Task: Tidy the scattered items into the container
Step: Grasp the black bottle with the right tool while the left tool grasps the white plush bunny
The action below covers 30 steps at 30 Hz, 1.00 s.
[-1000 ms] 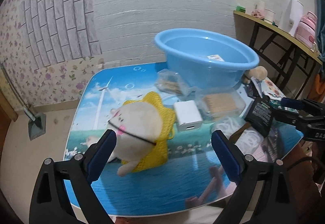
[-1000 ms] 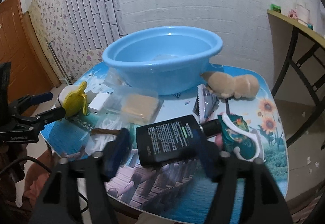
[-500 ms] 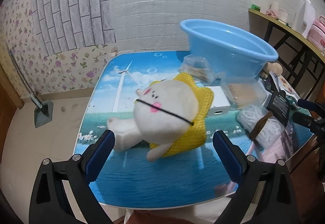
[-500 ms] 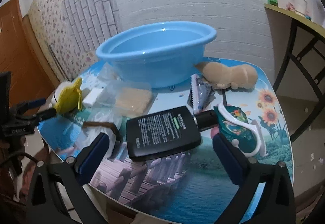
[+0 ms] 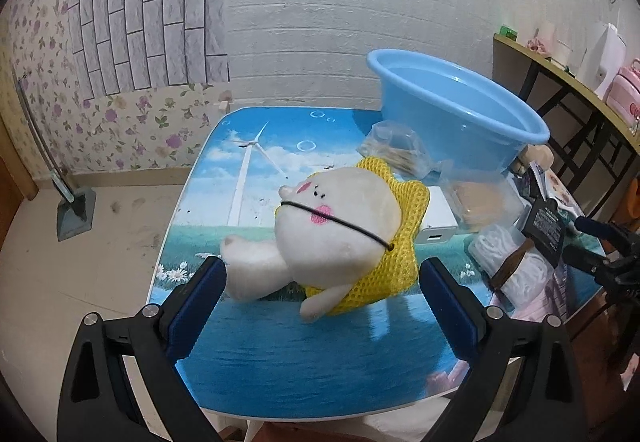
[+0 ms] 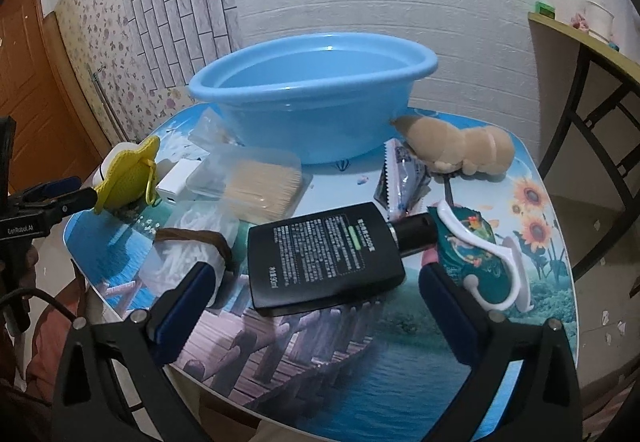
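Observation:
A blue basin stands at the back of the picture-printed table. My left gripper is open, its fingers on either side of a white plush toy with a yellow mesh hat, not closed on it. My right gripper is open around the near end of a flat black bottle lying on the table. Between the two lie a white charger, a clear box of toothpicks and a bag of white cord.
A tan plush dog, a dark snack packet and a teal pouch with a white hook lie right of the bottle. A small clear bag leans on the basin. A shelf stands at right.
My left gripper has moved left and forward, so the plush toy now sits between its fingers. My right gripper has closed in on the black bottle, which looms larger.

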### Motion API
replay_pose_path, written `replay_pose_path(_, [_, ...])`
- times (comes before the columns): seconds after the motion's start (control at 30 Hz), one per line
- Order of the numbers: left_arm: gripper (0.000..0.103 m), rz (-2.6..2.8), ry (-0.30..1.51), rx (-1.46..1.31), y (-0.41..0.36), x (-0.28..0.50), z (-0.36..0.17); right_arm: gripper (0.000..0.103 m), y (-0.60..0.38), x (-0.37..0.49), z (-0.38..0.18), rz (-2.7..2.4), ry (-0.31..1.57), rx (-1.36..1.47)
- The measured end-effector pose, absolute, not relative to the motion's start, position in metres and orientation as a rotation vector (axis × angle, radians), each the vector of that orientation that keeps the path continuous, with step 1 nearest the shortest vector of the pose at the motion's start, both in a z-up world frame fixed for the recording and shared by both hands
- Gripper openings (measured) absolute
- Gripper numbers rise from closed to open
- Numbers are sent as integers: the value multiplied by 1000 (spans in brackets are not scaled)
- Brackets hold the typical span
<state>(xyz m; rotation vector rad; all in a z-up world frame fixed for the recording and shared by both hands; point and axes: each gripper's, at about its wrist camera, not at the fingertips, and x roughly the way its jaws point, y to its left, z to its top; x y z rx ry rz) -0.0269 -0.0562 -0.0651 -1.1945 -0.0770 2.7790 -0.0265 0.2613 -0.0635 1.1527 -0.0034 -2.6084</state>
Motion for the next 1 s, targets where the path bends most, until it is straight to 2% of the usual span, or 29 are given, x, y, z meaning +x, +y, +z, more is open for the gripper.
replay_pose_path(0.23, [98, 2757, -92, -1144, -50, -33, -56, 103, 262, -31, -69, -2599, -11, 1187])
replay_pose_path(1.0, [101, 2719, 18, -1240, -25, -79, -102, 103, 252, -56, -89, -2582, 20, 1303])
